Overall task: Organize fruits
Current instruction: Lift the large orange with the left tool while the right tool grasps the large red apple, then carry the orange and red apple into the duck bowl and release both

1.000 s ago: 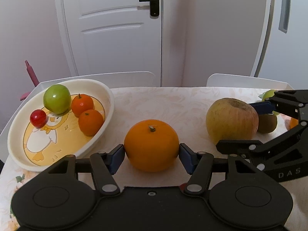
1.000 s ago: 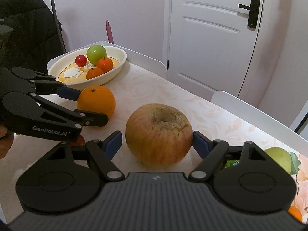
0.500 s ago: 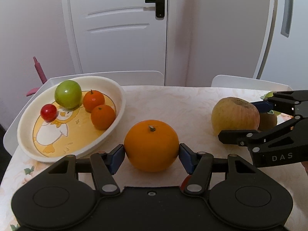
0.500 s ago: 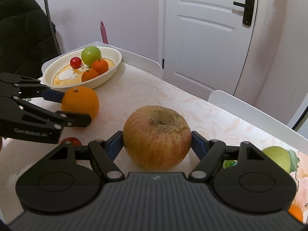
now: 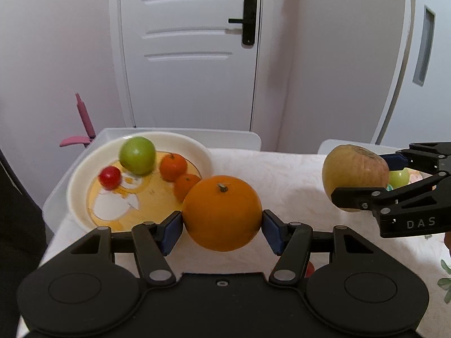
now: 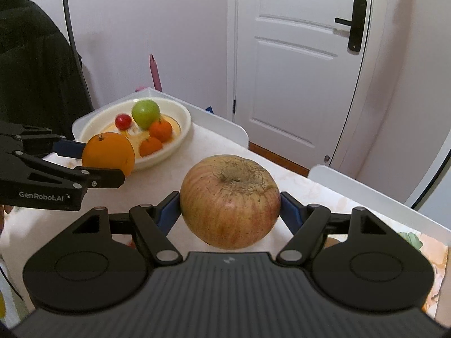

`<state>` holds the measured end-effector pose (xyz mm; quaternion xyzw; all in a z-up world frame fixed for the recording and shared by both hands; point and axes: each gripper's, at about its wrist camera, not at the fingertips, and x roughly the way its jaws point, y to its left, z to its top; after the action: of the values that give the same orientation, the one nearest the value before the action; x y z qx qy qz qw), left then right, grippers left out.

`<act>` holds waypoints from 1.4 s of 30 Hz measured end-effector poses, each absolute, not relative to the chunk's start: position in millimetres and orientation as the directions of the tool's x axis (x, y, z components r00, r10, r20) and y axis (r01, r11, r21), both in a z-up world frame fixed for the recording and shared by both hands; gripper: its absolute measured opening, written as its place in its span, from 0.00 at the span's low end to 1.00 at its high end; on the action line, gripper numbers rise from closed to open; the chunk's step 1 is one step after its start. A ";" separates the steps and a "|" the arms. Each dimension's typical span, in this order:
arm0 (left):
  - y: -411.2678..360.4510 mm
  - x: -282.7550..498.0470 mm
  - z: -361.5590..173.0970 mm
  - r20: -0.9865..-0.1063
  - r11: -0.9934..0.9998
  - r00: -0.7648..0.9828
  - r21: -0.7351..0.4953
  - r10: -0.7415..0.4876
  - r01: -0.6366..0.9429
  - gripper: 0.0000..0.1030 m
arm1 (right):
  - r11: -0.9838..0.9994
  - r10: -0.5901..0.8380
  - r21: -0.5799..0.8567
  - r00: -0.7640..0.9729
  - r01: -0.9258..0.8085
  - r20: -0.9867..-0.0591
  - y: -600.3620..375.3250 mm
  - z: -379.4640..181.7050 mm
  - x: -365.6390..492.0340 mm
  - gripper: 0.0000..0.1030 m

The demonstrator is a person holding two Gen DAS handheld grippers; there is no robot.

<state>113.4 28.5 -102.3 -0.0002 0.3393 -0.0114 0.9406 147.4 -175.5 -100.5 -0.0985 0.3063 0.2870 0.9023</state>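
Note:
My left gripper (image 5: 222, 229) is shut on a large orange (image 5: 222, 212) and holds it above the table, just right of the white bowl (image 5: 81, 180). The bowl holds a green apple (image 5: 137, 155), a small red fruit (image 5: 110, 177) and two small tangerines (image 5: 173, 166). My right gripper (image 6: 229, 209) is shut on a big reddish-yellow apple (image 6: 229, 200), lifted above the table. The orange (image 6: 108, 154) and bowl (image 6: 180, 118) also show in the right wrist view, the apple (image 5: 355, 170) in the left.
The table (image 5: 282, 174) has a pale patterned cloth. A green fruit (image 5: 398, 177) lies behind the right gripper. A small red fruit (image 5: 309, 269) lies under the left gripper. White chair backs (image 5: 225, 138) stand at the far edge, a white door (image 5: 188, 48) behind.
Both grippers have lifted their fruits off the table. The left gripper with the orange has moved closer to the bowl; the right has risen with the apple.

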 end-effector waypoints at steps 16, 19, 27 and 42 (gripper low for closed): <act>117.3 117.9 -75.2 -0.641 0.996 0.766 0.034 -0.046 0.088 0.63 | 0.855 0.426 0.028 0.672 -0.517 -0.606 -82.6 -63.8 132.5 0.87; 136.1 124.0 -77.4 -0.646 0.995 0.762 0.032 -0.050 0.093 0.63 | 0.859 0.421 0.031 0.670 -0.511 -0.611 -64.7 -65.7 135.7 0.87; 171.1 146.2 -91.1 -0.667 0.991 0.742 0.040 -0.067 0.125 0.63 | 0.867 0.407 0.037 0.665 -0.497 -0.626 -27.5 -73.3 145.0 0.87; 170.1 172.0 -126.8 -0.735 0.954 0.665 0.093 -0.128 0.287 0.66 | 0.888 0.368 0.032 0.666 -0.459 -0.648 -6.8 -86.0 170.3 0.87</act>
<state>172.0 170.1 -126.8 0.1006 0.3928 -0.1144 0.9069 170.3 -6.8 -86.0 -0.0671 0.3394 0.2272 0.9103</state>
